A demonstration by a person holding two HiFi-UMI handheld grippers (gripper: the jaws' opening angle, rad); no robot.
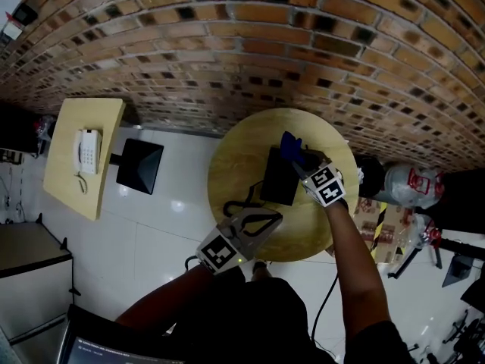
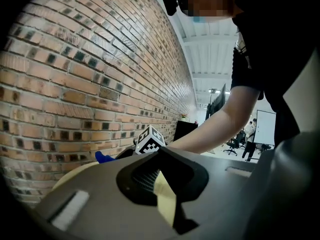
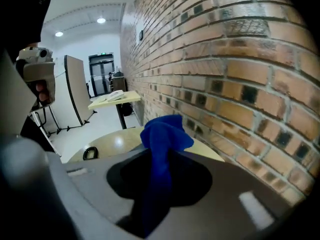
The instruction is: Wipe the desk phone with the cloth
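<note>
A black desk phone (image 1: 279, 177) lies on the round wooden table (image 1: 235, 158), its coiled cord (image 1: 241, 206) trailing toward me. My right gripper (image 1: 301, 163) is over the phone's far right corner, shut on a blue cloth (image 1: 290, 146). In the right gripper view the cloth (image 3: 164, 139) bunches up out of the closed right gripper (image 3: 159, 194). My left gripper (image 1: 274, 219) hovers at the table's near edge, jaws together, nothing held. From the left gripper (image 2: 162, 186) view I see the cloth (image 2: 104, 157) and the right gripper's marker cube (image 2: 150, 140).
A brick wall (image 1: 250, 44) runs close behind the table. To the left, a square yellow table (image 1: 64, 180) carries a white phone (image 1: 88, 151), with a black panel (image 1: 140, 165) beside it. Bottles and boxes (image 1: 402, 196) crowd the floor on the right.
</note>
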